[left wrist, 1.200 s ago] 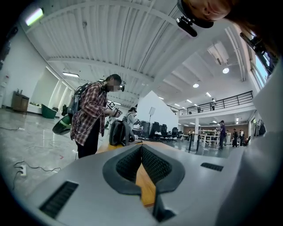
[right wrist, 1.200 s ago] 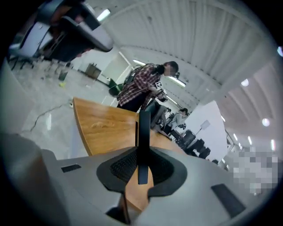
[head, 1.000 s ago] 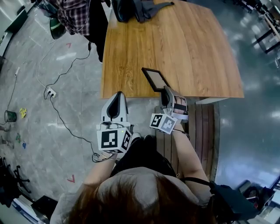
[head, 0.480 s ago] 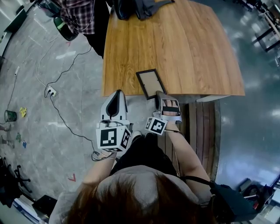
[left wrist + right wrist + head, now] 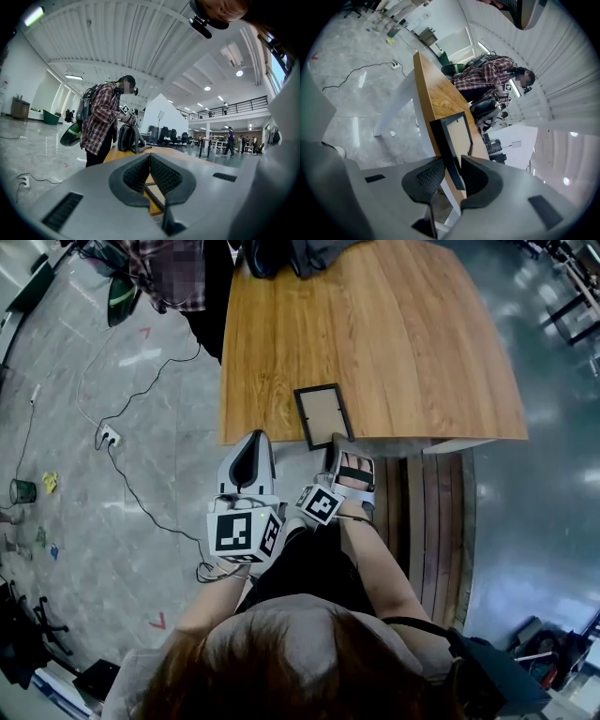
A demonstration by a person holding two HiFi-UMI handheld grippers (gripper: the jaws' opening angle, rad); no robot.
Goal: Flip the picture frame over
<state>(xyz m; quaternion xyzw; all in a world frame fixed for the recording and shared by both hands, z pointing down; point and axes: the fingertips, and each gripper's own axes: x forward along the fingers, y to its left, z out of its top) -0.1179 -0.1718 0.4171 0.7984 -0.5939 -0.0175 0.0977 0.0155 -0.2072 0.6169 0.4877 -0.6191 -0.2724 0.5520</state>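
The picture frame [image 5: 322, 414], black-rimmed with a tan inside facing up, lies about flat on the wooden table [image 5: 403, 334] at its near edge. My right gripper [image 5: 337, 450] is shut on the frame's near end, just off the table edge. In the right gripper view the frame [image 5: 457, 133] runs edge-on between the two pads of the right gripper [image 5: 452, 172], and the table [image 5: 435, 96] lies beyond. My left gripper [image 5: 251, 457] hovers left of the frame, short of the table. In the left gripper view the left gripper [image 5: 149, 158] is shut and holds nothing.
A person in a plaid shirt [image 5: 169, 277] stands at the table's far left corner, beside a dark backpack [image 5: 281, 257] on the table. A cable and socket [image 5: 110, 438] lie on the floor at left. A slatted bench [image 5: 436, 521] stands at the right.
The frame, held tilted above the table edge before, has come down and lies flatter, a little further left. My right gripper sank and shifted left with it. The left gripper stayed put.
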